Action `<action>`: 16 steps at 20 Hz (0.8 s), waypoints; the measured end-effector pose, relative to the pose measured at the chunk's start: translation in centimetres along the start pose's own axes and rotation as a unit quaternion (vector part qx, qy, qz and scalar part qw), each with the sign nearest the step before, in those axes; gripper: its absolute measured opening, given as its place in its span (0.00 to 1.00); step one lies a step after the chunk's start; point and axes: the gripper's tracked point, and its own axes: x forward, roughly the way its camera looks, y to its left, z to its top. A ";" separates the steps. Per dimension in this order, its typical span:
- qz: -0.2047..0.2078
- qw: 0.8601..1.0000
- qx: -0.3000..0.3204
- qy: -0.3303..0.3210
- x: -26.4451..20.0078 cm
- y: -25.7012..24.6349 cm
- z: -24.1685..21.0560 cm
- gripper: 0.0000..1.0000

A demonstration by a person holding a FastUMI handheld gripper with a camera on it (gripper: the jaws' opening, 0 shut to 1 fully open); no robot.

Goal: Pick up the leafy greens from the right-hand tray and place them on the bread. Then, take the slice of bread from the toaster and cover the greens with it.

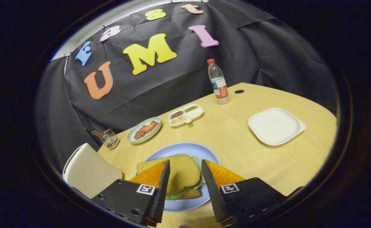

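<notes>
The sandwich sits on the blue plate (pixel 185 148): a brown top slice of bread (pixel 180 174) covering the leafy greens (pixel 176 195), green edges peeking out underneath. The gripper (pixel 185 166) hangs above it, fingers spread wide, gripping nothing.
</notes>
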 end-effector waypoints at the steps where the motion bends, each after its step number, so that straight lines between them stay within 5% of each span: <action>1: -0.004 1.000 -0.006 -0.011 -0.6 -0.3 0.6 0.61; 9: 0.008 0.985 -0.124 -0.116 -11.3 -0.5 4.9 0.95; 16: -0.001 0.971 -0.176 -0.163 -21.8 -0.4 4.5 0.96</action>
